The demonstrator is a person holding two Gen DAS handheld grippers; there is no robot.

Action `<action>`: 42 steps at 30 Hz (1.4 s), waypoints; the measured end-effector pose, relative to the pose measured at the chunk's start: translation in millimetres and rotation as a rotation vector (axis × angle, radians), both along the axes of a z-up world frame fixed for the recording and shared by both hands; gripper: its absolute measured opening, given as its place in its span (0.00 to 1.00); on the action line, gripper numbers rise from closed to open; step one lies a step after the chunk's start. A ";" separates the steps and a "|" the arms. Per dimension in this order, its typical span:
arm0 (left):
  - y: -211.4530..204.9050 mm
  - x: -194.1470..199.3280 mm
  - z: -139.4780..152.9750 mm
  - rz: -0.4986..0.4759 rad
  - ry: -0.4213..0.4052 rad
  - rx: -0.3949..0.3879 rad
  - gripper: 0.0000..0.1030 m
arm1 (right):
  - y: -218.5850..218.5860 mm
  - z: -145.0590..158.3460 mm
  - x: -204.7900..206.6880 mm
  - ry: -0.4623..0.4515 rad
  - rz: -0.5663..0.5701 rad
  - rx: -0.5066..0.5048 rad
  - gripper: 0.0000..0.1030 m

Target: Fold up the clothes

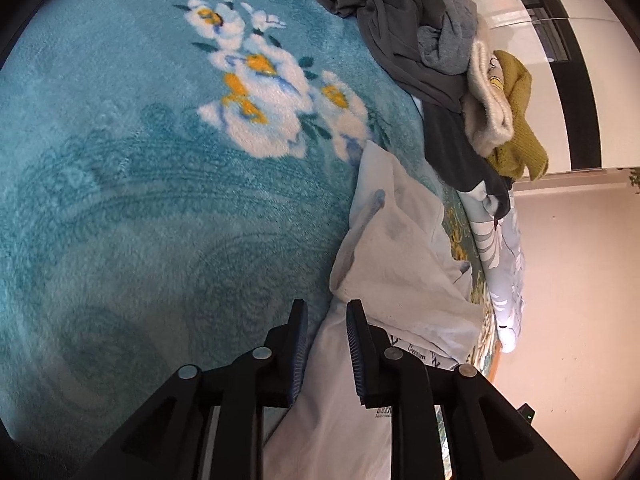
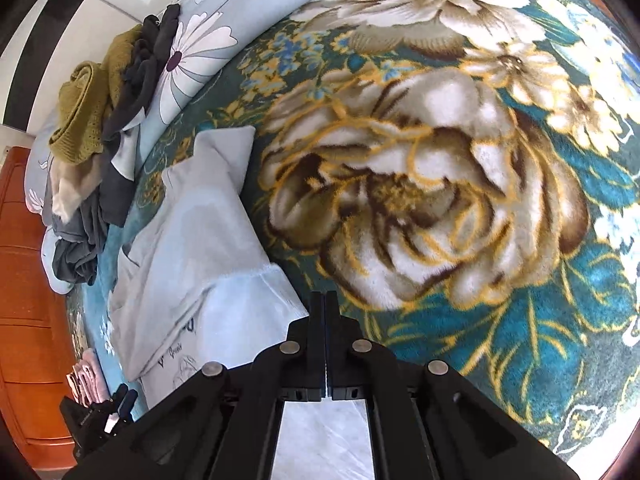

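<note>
White garment (image 1: 404, 248): it lies on the floral blanket (image 1: 140, 200) near the bed's edge, partly doubled over itself, with printed lettering showing on the lower layer.
Left hand-held gripper (image 1: 327, 312): released, jaws apart, one finger on each side of a raised fold of the white cloth; I cannot tell whether the pads touch it.
Right hand-held gripper (image 2: 325, 304): clenched, fingers pressed together at the cloth's hem; whether a thin edge is pinched between them I cannot tell.
Step in hand: I judge I am midway through folding this one piece, with one side already laid inward.
Next move: I would need to close my left on the fold, lift both edges together and carry them across evenly, so the layers land flat.
Risk: the soft cloth may slip or bunch.
Pile of clothes (image 1: 432, 40): grey, cream and olive pieces wait unfolded beyond, just past the garment's far end.
Pink folded items (image 2: 86, 376): lying near the wooden bed frame (image 2: 28, 280).
</note>
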State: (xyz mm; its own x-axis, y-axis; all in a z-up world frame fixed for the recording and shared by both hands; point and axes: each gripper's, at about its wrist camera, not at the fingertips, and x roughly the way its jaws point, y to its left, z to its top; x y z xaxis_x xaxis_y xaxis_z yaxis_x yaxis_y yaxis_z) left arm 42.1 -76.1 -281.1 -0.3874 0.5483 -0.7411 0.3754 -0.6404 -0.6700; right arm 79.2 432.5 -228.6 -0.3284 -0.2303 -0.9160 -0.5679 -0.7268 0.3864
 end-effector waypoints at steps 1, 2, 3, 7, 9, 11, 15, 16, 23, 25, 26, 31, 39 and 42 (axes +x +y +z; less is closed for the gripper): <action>4.3 2.5 5.3 -0.027 0.007 -0.018 0.28 | -1.2 0.6 5.6 -0.010 -0.002 -0.002 0.00; 8.5 5.1 10.6 -0.054 0.015 -0.036 0.31 | -2.6 2.1 12.0 -0.011 -0.005 -0.006 0.00; 12.8 7.6 15.9 -0.082 0.022 -0.055 0.32 | -4.1 3.9 19.0 -0.008 -0.007 -0.010 0.00; 31.7 20.4 35.8 -0.224 0.020 -0.179 0.37 | -10.4 12.2 45.9 0.007 -0.009 -0.027 0.00; 35.4 29.7 39.7 -0.258 -0.010 -0.220 0.38 | -15.0 18.2 57.7 0.021 0.005 -0.027 0.00; 35.6 40.6 37.1 -0.264 -0.062 -0.222 0.39 | -19.4 22.4 70.1 0.032 0.022 -0.027 0.00; 37.3 65.9 24.8 -0.250 -0.178 -0.253 0.39 | -24.0 23.8 93.8 0.039 0.048 -0.025 0.04; 41.1 70.7 22.3 -0.263 -0.202 -0.283 0.39 | -23.5 23.1 99.9 0.043 0.048 -0.028 0.08; 75.6 92.9 10.1 -0.386 -0.264 -0.416 0.42 | -17.8 13.0 132.9 0.065 0.048 -0.081 0.32; 83.2 97.8 6.1 -0.403 -0.261 -0.390 0.42 | -15.2 9.1 140.0 0.069 0.047 -0.093 0.32; 86.9 100.4 4.5 -0.413 -0.259 -0.383 0.42 | -14.0 6.6 143.1 0.069 0.047 -0.102 0.32; 75.7 108.5 -6.1 -0.351 -0.288 -0.287 0.39 | -12.5 -6.1 148.7 0.070 0.071 -0.141 0.32; 63.6 117.7 -5.9 -0.308 -0.307 -0.260 0.28 | -21.5 -17.5 146.8 0.098 0.119 -0.208 0.32; 66.3 121.1 -4.8 -0.326 -0.315 -0.270 0.28 | -25.8 -20.0 148.0 0.107 0.139 -0.240 0.32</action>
State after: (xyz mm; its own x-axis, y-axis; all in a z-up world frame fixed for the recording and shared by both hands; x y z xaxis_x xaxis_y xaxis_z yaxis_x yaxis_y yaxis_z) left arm 163.2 -9.8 -285.9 0.0358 0.3766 -0.9257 0.2842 -0.8918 -0.3519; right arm 227.2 406.8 -248.6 -0.3705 -0.4859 -0.7916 -0.4157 -0.6754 0.6092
